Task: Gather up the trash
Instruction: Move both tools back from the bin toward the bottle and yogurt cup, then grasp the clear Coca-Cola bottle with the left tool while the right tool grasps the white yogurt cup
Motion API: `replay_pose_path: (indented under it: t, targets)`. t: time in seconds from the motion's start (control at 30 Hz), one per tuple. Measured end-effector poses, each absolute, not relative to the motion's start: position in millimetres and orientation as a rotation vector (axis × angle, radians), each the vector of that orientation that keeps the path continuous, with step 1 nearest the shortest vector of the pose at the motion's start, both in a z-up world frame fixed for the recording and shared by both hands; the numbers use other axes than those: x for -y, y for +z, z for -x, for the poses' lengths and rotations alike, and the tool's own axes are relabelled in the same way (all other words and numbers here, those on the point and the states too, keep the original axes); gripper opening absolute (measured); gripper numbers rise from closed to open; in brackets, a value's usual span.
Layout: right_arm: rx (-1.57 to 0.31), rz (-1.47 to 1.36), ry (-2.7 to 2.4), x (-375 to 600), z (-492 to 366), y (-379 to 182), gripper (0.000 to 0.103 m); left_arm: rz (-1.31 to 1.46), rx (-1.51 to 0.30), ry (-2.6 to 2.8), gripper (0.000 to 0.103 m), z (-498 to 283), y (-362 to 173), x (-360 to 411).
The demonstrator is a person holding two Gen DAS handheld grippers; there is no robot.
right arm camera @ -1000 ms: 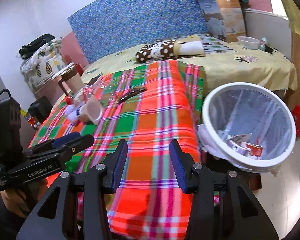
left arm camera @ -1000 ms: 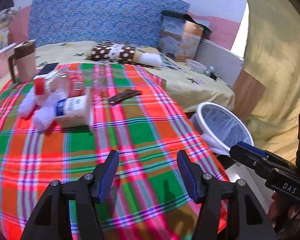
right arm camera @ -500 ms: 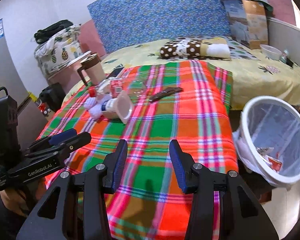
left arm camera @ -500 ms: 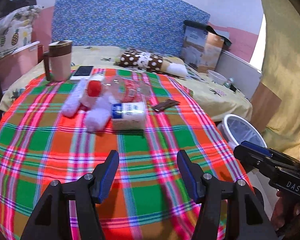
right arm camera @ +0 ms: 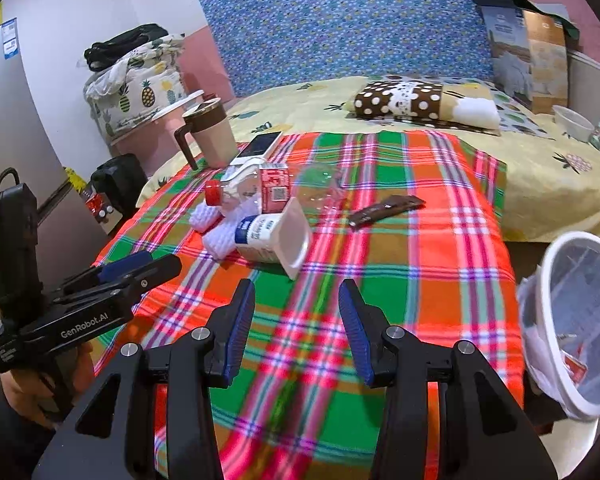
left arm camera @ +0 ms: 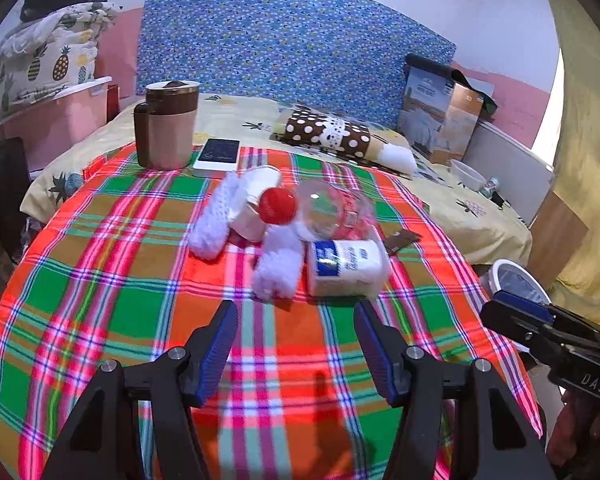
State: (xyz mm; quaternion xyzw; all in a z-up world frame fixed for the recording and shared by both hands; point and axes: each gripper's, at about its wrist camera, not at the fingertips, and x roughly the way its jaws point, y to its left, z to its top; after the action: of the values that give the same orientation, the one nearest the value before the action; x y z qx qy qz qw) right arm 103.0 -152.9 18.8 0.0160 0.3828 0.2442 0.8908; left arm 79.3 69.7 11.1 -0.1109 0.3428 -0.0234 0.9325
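On the plaid cloth lies a pile of trash: a white yogurt cup (left arm camera: pixel 346 266) (right arm camera: pixel 274 238) on its side, a clear plastic bottle with a red cap (left arm camera: pixel 320 210) (right arm camera: pixel 244 192), and a brown wrapper (left arm camera: pixel 402 238) (right arm camera: pixel 386 208) to the right. A white knitted cloth (left arm camera: pixel 278 262) (right arm camera: pixel 220 232) lies among them. My left gripper (left arm camera: pixel 292 316) (right arm camera: pixel 136 266) is open and empty just short of the cup. My right gripper (right arm camera: pixel 296 292) (left arm camera: pixel 512 306) is open and empty over the cloth. The white trash bin (right arm camera: pixel 576 320) (left arm camera: pixel 516 280) stands off the bed's right edge.
A brown mug (left arm camera: pixel 166 124) (right arm camera: pixel 212 132) and a phone (left arm camera: pixel 218 154) (right arm camera: pixel 260 144) sit at the cloth's far left. A polka-dot pillow (left arm camera: pixel 328 134), a cardboard box (left arm camera: pixel 440 114) and a white bowl (left arm camera: pixel 466 174) lie behind. A pink bin with pineapple bedding (right arm camera: pixel 140 92) stands left.
Both grippers have swung left, away from the bin and toward the trash pile. The cup and bottle now lie straight ahead of the left gripper. Both stay open.
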Motion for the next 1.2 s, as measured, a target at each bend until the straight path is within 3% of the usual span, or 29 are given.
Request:
replay_pose_path:
  t: [0.73, 0.93, 1.2]
  targets:
    - [-0.900, -0.037, 0.575, 113.2, -156.3, -8.8, 0.045, 0.205, -0.688, -0.102, 0.060, -152.9, 21.1, -102.2]
    - [-0.895, -0.029, 0.613, 110.4, -157.8, -10.7, 0.016, 0.149, -0.690, -0.139, 0.060, -179.8, 24.5, -91.5]
    - [-0.879, -0.051, 0.592, 132.5, -152.6, -5.8, 0.014, 0.096, -0.698, -0.207, 0.060, -203.2, 22.7, -81.9]
